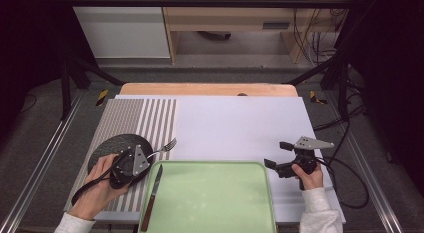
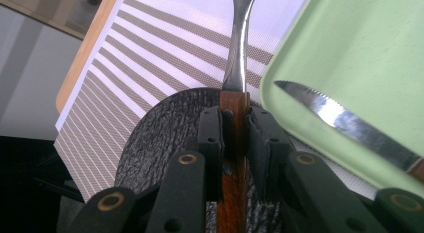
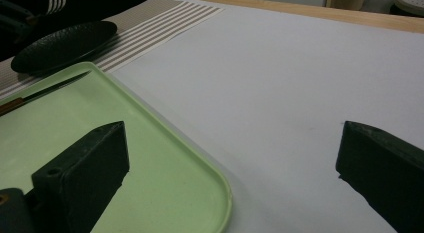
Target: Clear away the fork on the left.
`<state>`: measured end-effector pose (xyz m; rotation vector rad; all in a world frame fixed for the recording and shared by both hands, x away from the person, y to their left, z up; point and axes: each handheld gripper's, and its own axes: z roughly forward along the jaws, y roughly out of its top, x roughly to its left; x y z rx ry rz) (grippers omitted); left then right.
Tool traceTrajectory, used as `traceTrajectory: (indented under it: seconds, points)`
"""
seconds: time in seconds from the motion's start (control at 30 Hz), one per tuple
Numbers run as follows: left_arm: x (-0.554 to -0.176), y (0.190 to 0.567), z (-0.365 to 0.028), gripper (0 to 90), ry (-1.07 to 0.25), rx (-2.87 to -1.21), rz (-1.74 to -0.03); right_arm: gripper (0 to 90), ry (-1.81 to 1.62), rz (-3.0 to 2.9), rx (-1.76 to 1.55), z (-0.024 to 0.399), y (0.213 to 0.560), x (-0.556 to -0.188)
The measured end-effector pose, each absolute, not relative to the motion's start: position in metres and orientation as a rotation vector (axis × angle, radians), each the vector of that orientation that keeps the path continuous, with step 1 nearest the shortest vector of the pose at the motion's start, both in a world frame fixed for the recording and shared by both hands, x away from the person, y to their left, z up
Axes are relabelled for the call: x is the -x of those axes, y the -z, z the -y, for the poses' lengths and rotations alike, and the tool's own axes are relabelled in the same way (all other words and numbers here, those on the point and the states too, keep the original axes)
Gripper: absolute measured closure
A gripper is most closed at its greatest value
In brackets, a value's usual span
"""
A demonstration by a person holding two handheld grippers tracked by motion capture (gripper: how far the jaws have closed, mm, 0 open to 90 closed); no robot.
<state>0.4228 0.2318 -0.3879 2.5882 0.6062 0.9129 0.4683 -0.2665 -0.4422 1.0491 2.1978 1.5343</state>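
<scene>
Two tongs are at work. Nearest, the pale green plastic tray (image 1: 215, 198) carries a wooden-handled serrated knife (image 1: 152, 197) across its left rim. Just beyond, the left tongs (image 2: 235, 130) are clenched on the brown wooden handle of a steel fork (image 2: 235, 118), held above the round black textured plate (image 1: 107, 145) on the grey striped placemat (image 1: 150, 118). The right tongs (image 1: 280, 155) stand released, nothing between them, over the white tabletop (image 1: 235, 125) beside the tray's right corner.

Pale green plastic tray (image 1: 215, 198) near centre; serrated wooden-handled knife (image 1: 152, 195) on its left rim; striped placemat (image 1: 150, 118) left; white table sheet (image 1: 240, 123).
</scene>
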Motion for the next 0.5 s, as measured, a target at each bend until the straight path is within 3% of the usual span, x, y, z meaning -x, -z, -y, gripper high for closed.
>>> traceTrajectory:
  seconds: [0.5]
  points:
    - [-0.406, 0.388, -0.215, 76.8, -0.819, -2.566, -0.666, 1.0, -1.536, -2.197, -1.047, 0.267, 0.442, -0.468]
